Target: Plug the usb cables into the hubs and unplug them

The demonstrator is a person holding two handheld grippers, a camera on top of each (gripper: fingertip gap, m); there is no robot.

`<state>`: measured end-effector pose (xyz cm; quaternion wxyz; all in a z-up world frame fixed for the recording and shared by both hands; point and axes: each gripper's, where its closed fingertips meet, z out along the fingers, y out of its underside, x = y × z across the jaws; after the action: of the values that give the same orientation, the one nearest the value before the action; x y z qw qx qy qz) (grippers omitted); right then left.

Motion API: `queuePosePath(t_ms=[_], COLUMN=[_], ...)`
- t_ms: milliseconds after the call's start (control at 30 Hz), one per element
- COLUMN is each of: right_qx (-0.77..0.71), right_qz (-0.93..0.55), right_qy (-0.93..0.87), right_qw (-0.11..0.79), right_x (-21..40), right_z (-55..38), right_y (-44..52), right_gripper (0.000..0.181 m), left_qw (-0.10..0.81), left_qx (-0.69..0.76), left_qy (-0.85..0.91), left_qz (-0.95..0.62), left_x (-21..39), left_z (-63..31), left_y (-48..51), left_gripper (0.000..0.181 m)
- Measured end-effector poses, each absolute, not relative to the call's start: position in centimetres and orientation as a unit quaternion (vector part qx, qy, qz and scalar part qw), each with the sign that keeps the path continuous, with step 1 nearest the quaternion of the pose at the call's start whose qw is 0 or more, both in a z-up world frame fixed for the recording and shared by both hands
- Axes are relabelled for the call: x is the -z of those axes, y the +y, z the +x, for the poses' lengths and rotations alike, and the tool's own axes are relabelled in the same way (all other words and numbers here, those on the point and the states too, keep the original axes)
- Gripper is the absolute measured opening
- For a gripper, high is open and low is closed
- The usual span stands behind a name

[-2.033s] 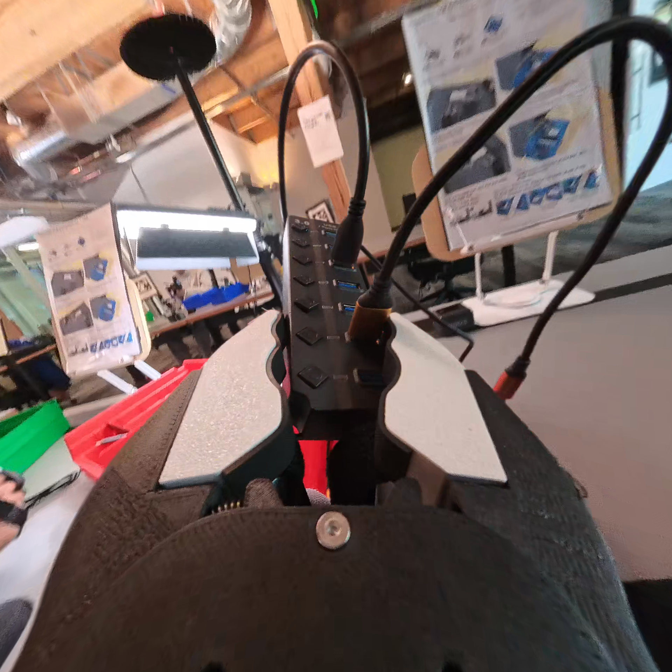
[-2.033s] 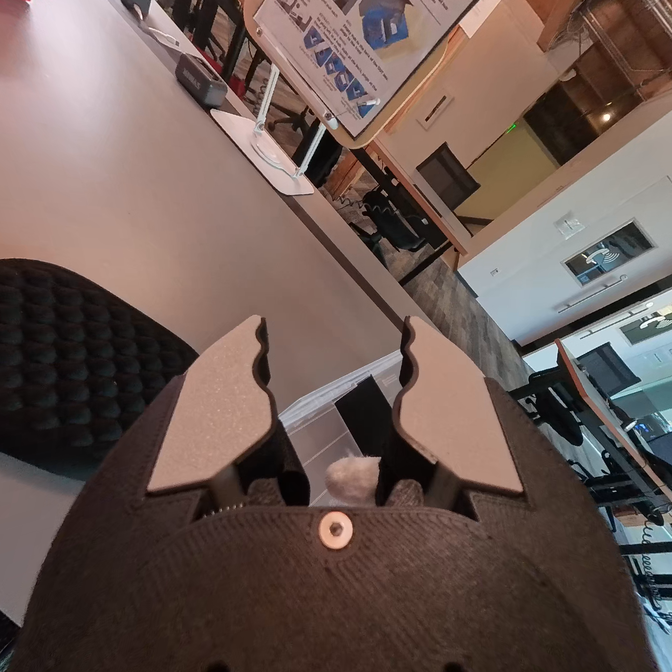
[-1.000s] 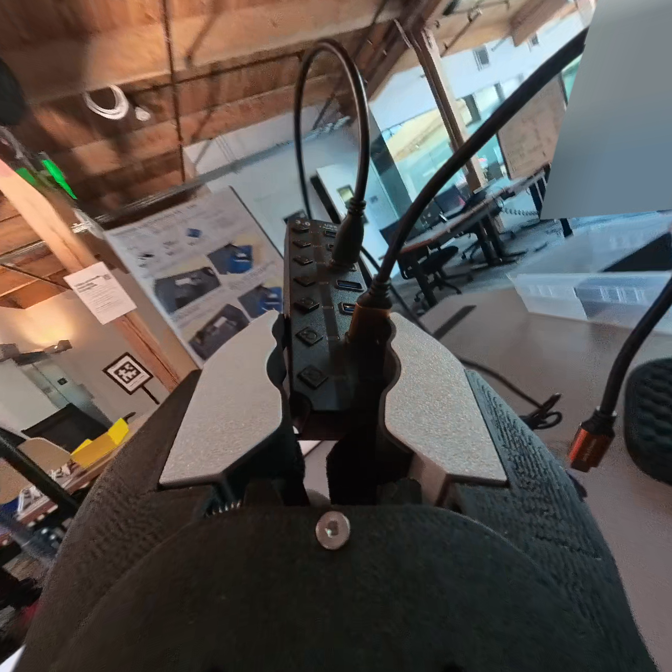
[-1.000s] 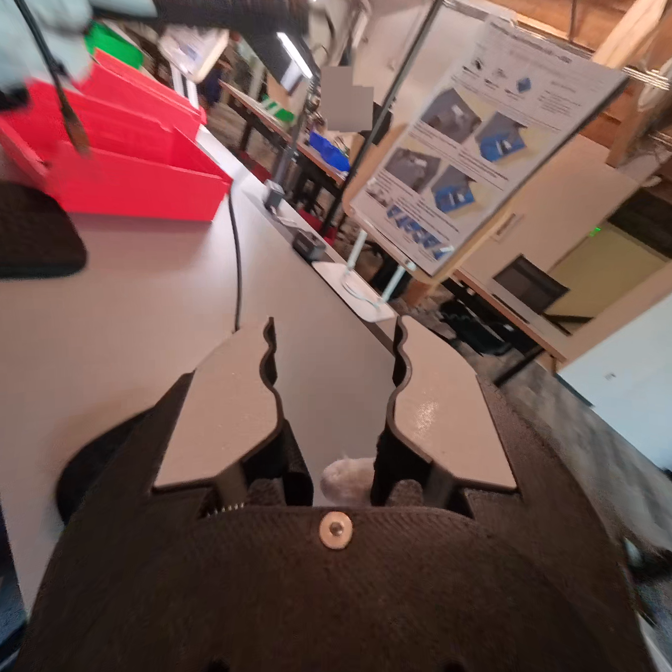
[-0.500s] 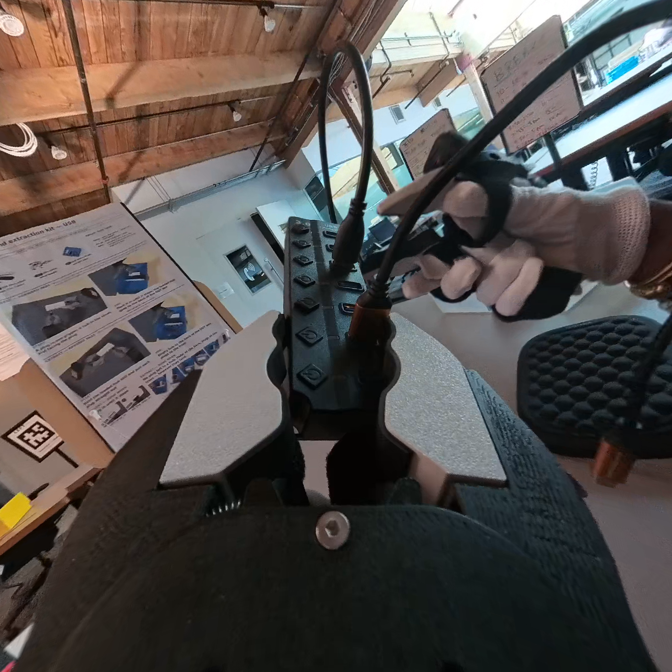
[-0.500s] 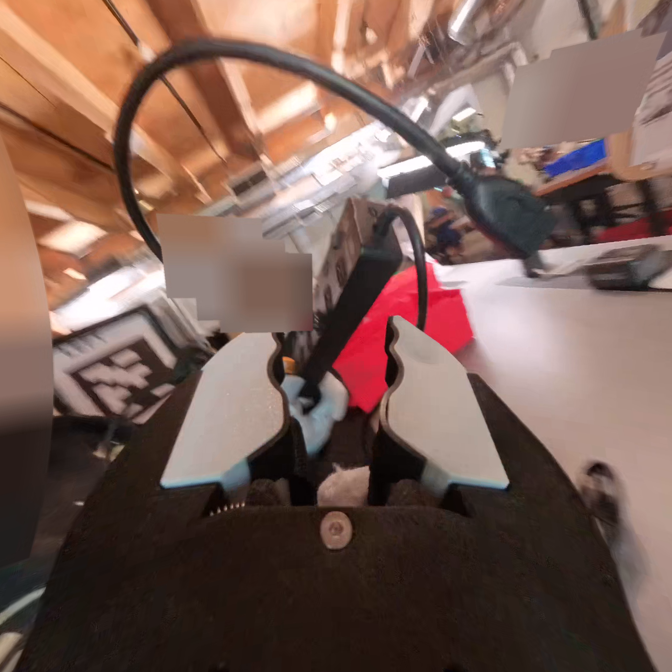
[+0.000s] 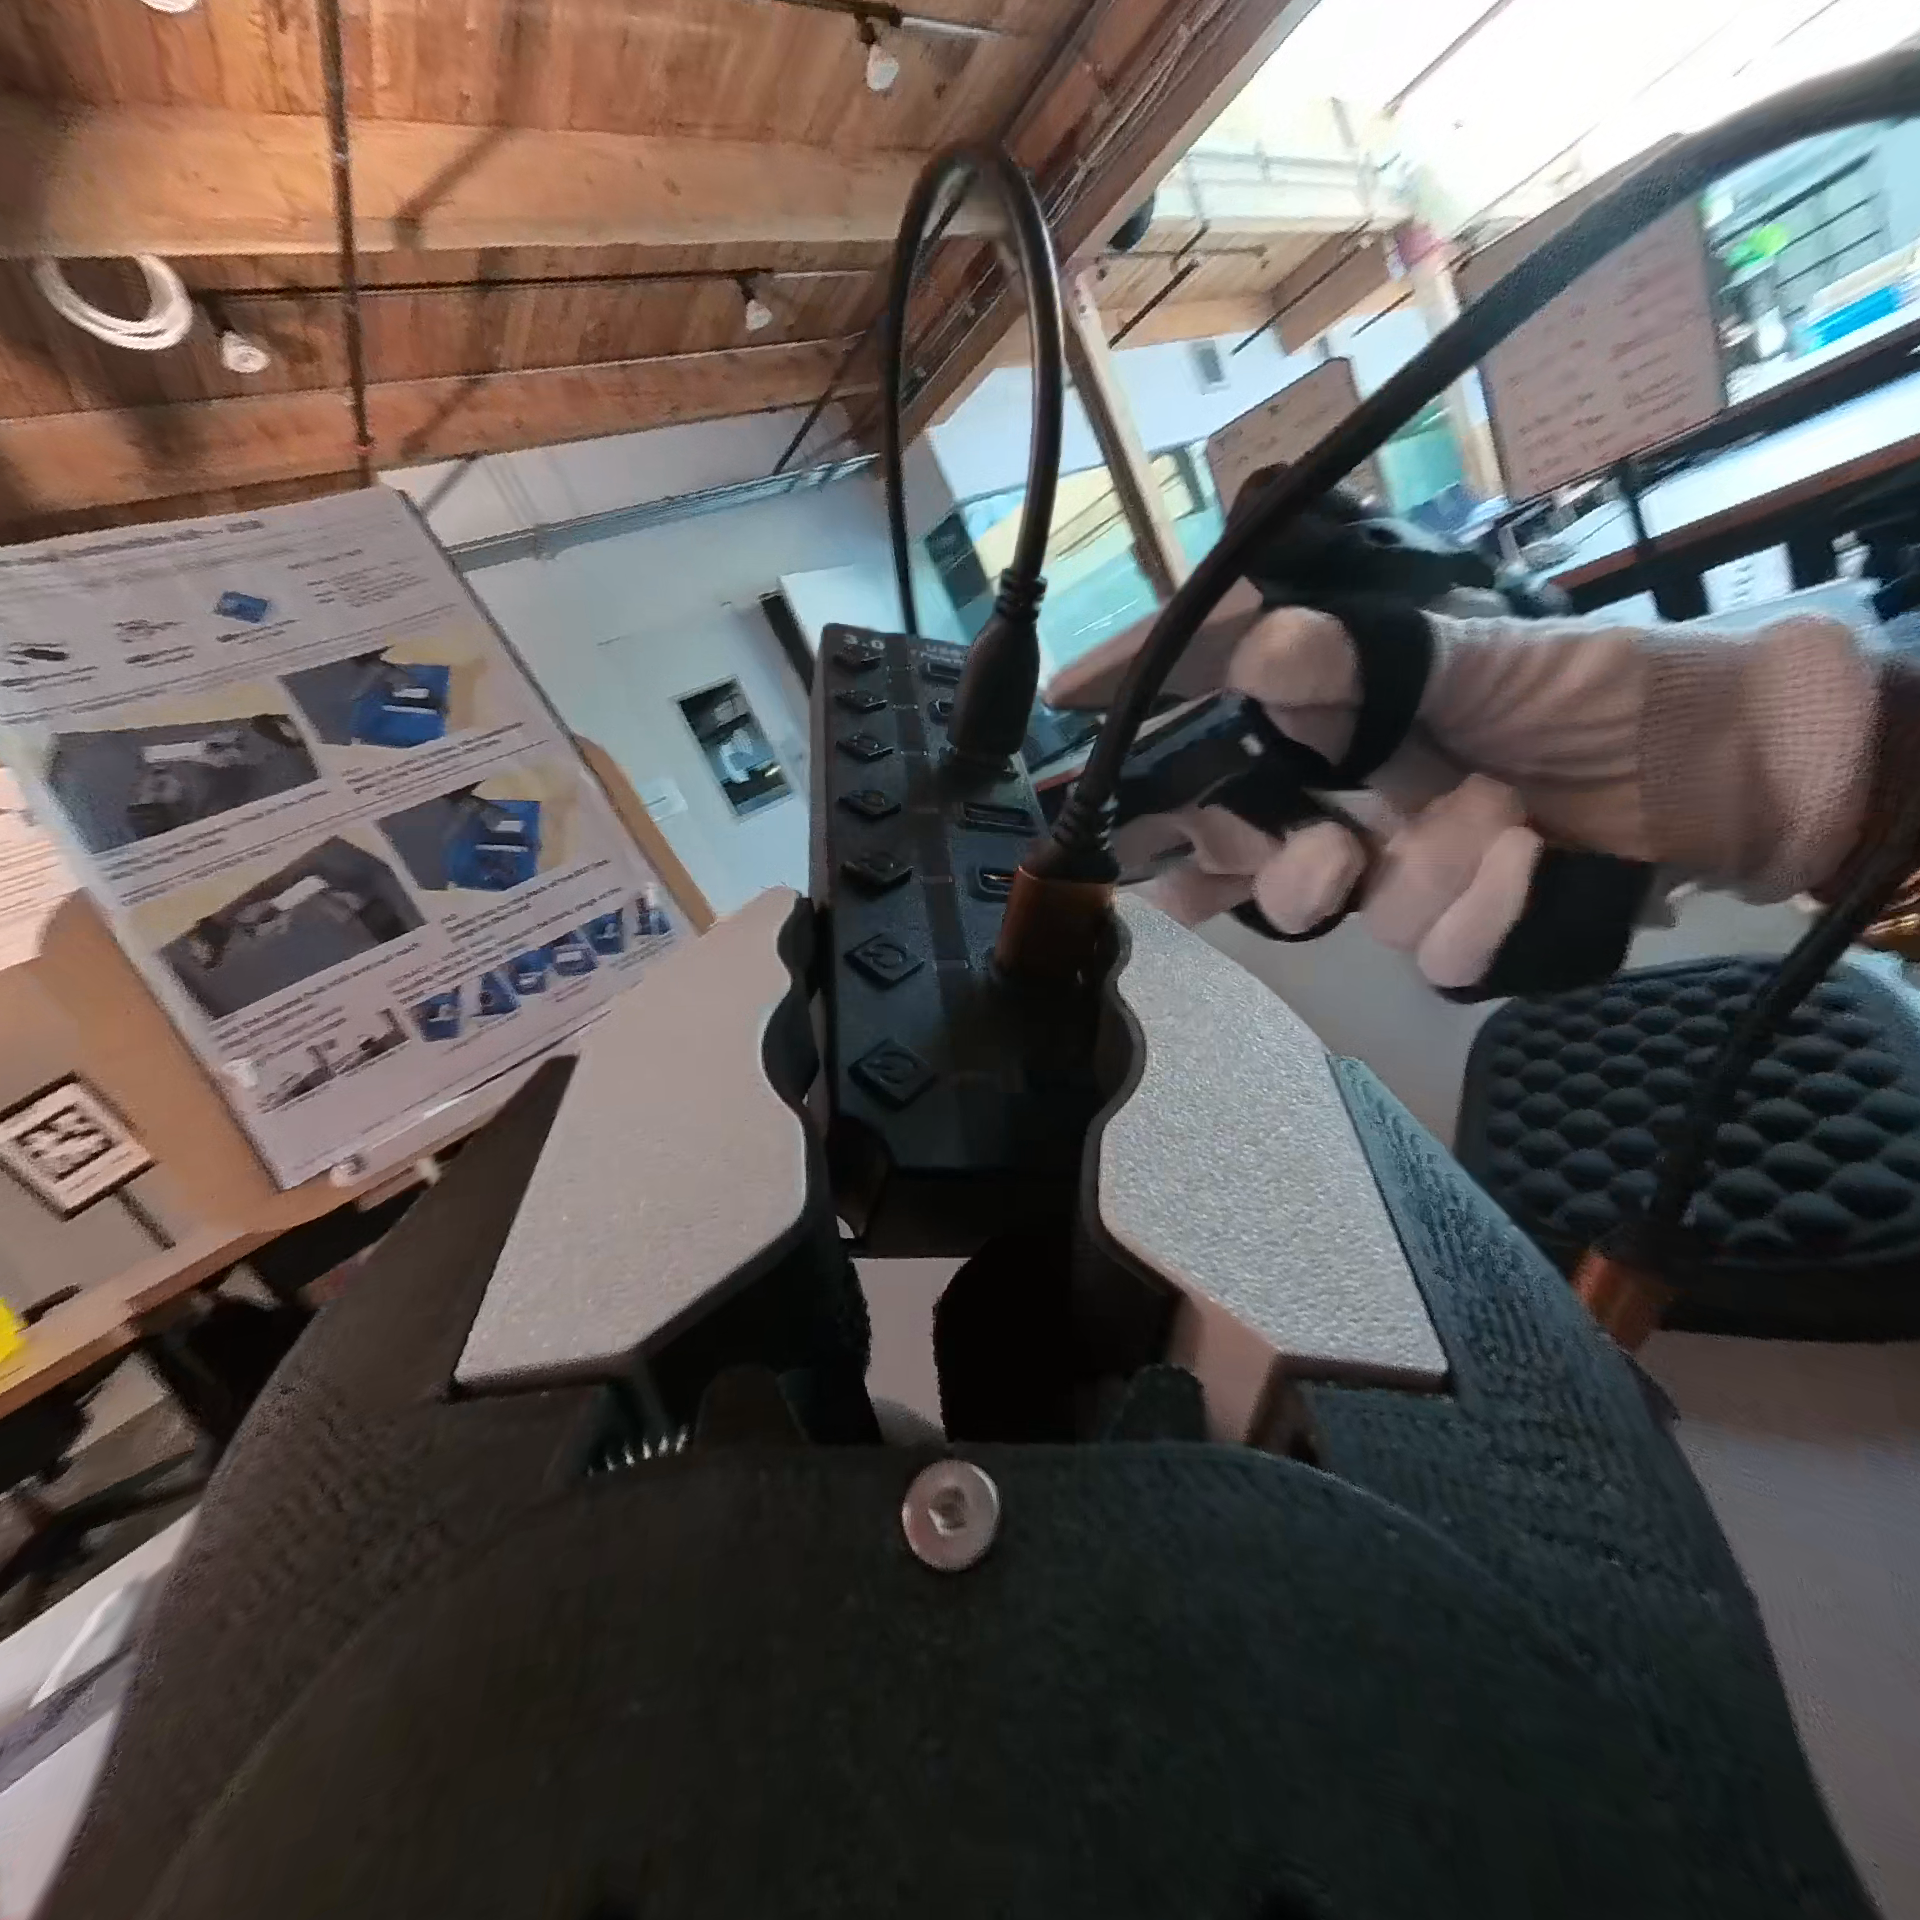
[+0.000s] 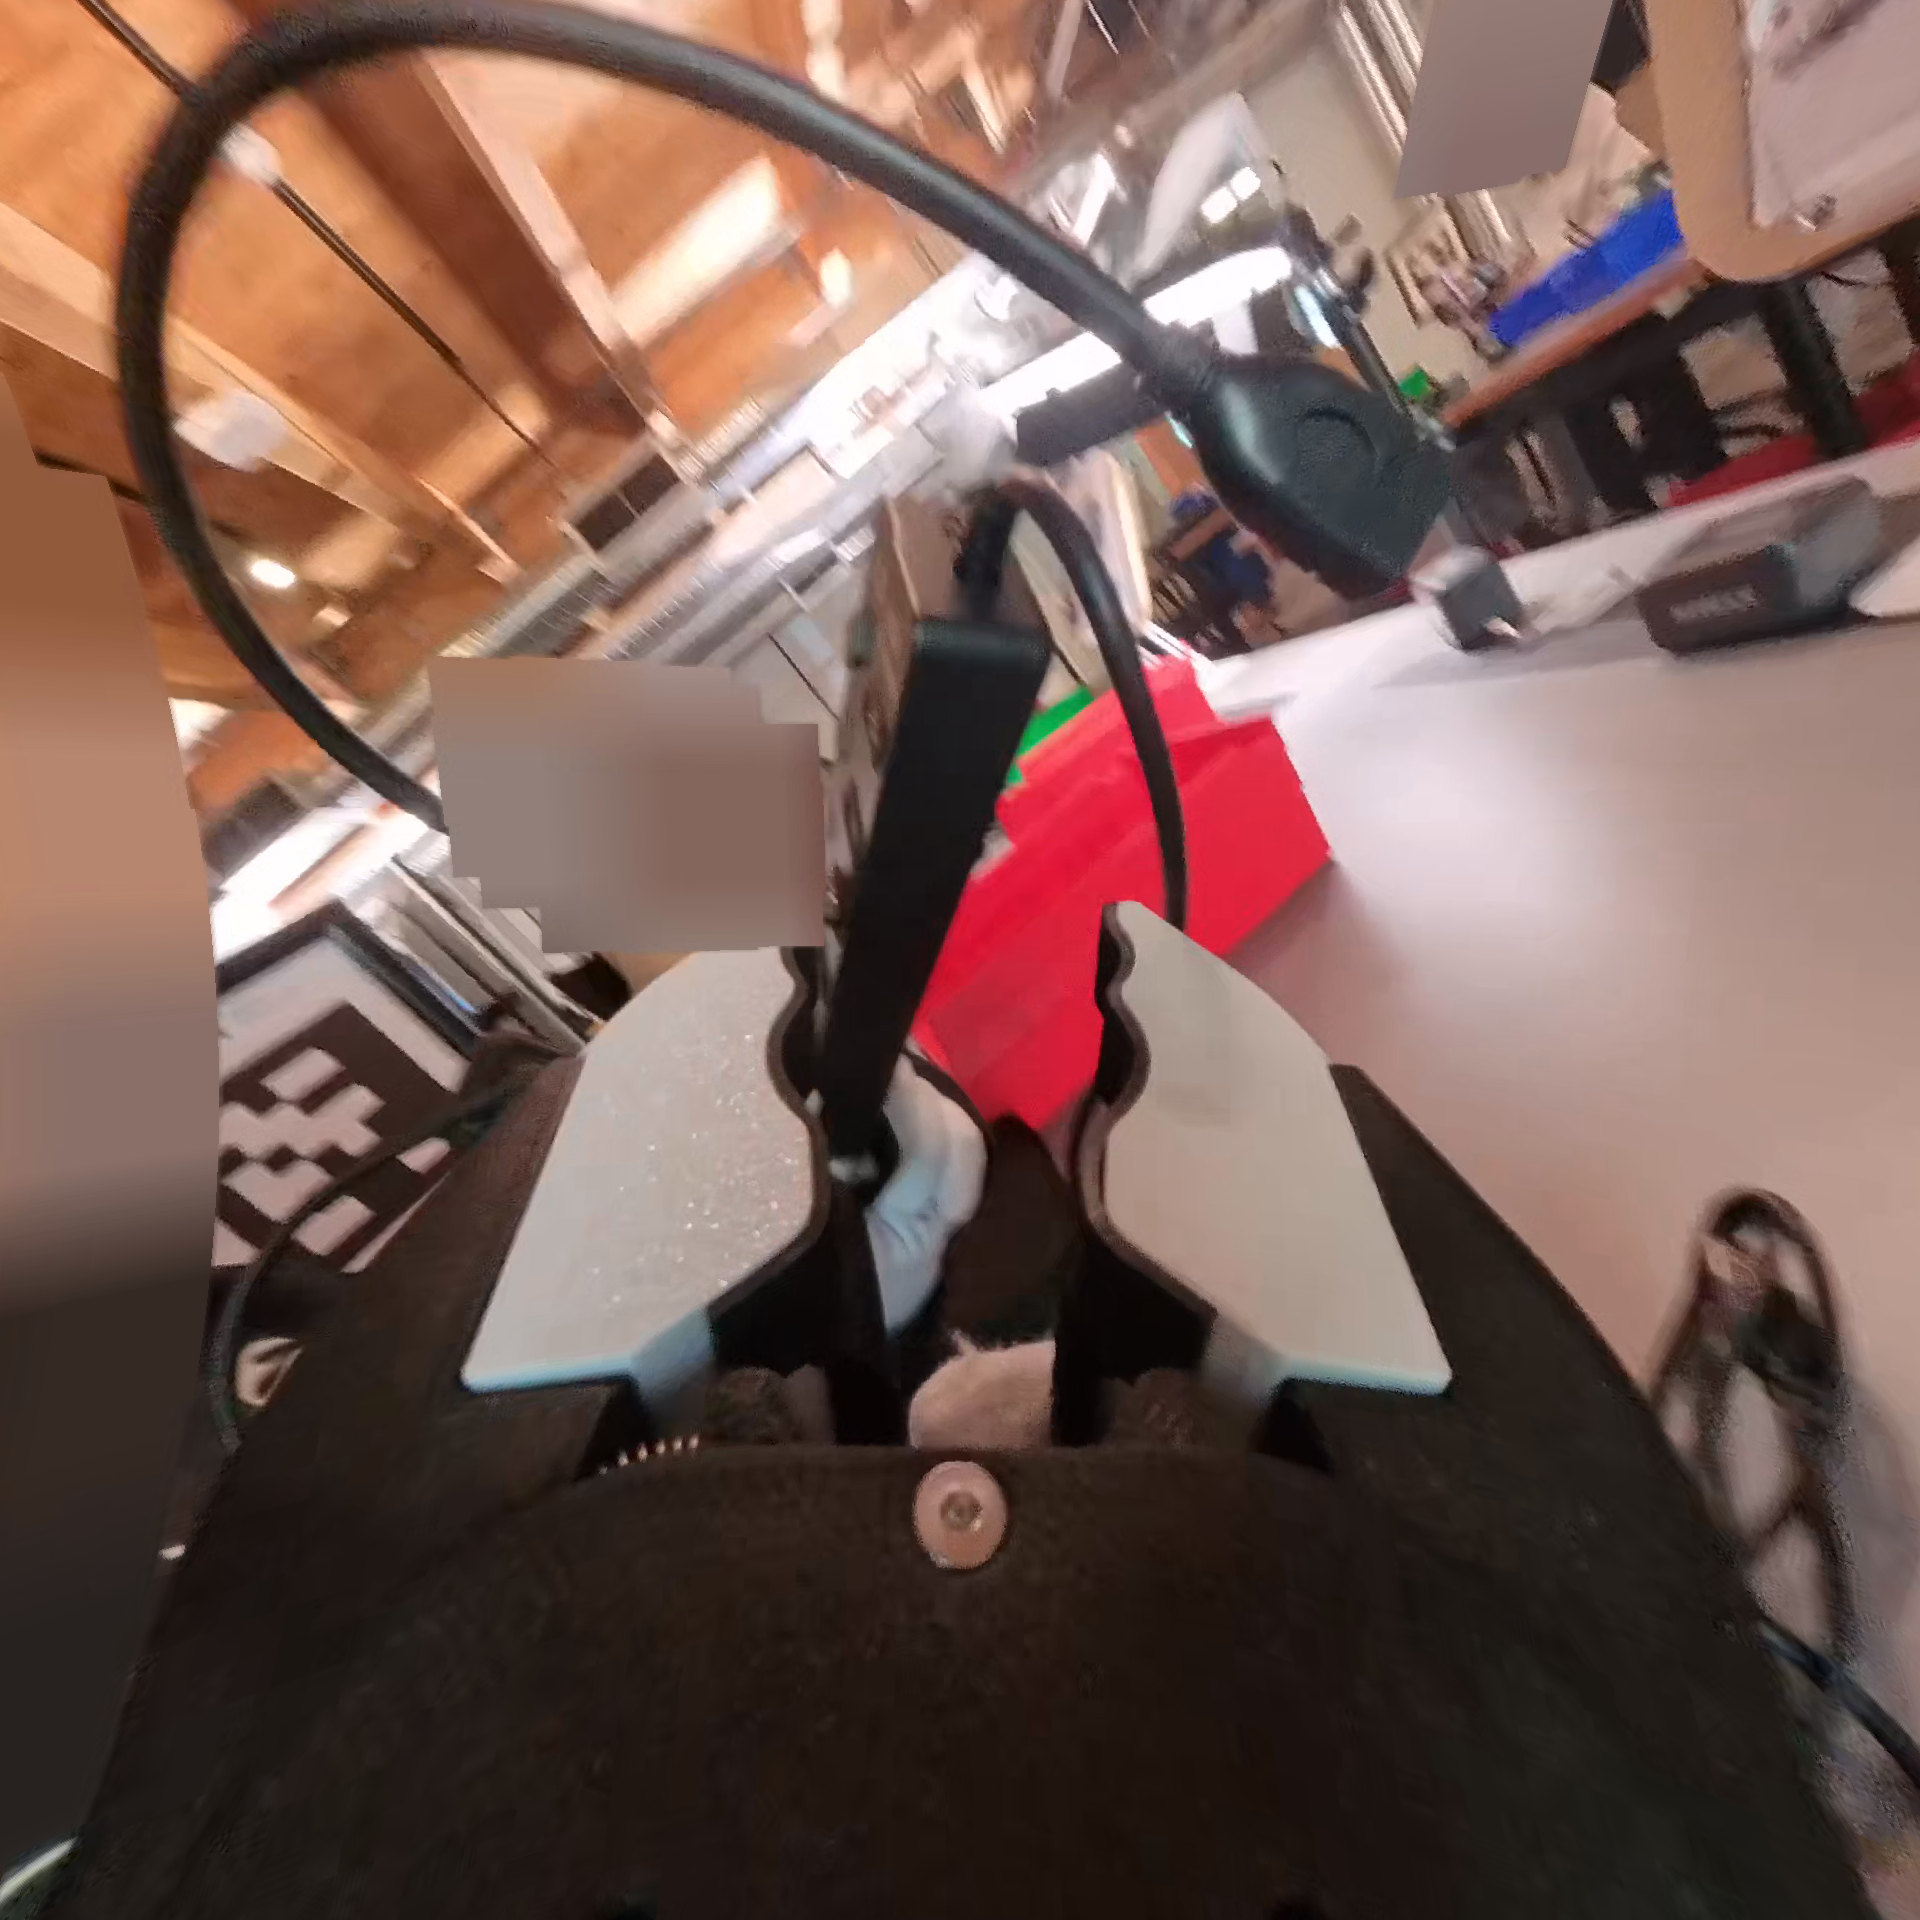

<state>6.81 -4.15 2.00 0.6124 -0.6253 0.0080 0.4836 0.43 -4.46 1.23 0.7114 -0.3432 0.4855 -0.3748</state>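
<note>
My left gripper [image 7: 951,971] is shut on the lower end of a black USB hub [image 7: 894,831] and holds it upright in the air. A black plug [image 7: 992,696] and a copper-coloured plug [image 7: 1055,914] sit in its ports. The copper cable's other end [image 7: 1616,1288] hangs loose at the right. A gloved hand [image 7: 1507,790] holds my right gripper just right of the hub. In the right wrist view my right gripper [image 8: 951,977] is open. The hub [image 8: 925,831] shows edge-on by its left finger. A loose black plug [image 8: 1320,468] hangs in the air.
A black honeycomb pad [image 7: 1714,1122] lies on the grey table [image 8: 1558,883] at the right. A red bin [image 8: 1122,862] stands behind the hub. A poster board [image 7: 291,779] stands at the left. Another tangle of cable [image 8: 1756,1351] lies blurred near the right gripper. One gripper's finger ends stand about 7 cm off the other's.
My left gripper has swung right with the hub still in it. My right gripper has turned from the table towards the hub and come close to it, its jaws a little narrower.
</note>
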Motion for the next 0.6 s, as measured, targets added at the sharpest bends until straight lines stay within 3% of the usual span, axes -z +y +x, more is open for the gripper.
queuePosePath(t_ms=[100,167,267,600], right_qx=[-0.538,-0.544,-0.541,-0.439], right_qz=[-0.572,-0.552,-0.538,-0.572], right_qy=[0.028,0.026,0.002,-0.237], right_qw=[0.618,0.632,0.647,0.651], right_x=[-3.3,-3.4,-3.8,-3.9], right_z=[6.3,6.2,6.6,2.7], right_y=[-4.2,-4.2,-4.8,-8.6], right_gripper=[0.052,0.029,0.026,0.027], left_qw=[0.705,0.704,0.674,0.323], left_qx=[0.38,0.368,0.388,0.687], left_qy=[0.501,0.516,0.549,0.543], left_qz=[-0.328,-0.321,-0.306,-0.358], left_x=[-0.8,-0.2,0.4,-0.1], left_z=[1.0,1.6,2.0,-1.9], left_y=[-5.7,-6.5,-7.2,-7.6], left_gripper=[0.05,0.051,0.055,0.057])
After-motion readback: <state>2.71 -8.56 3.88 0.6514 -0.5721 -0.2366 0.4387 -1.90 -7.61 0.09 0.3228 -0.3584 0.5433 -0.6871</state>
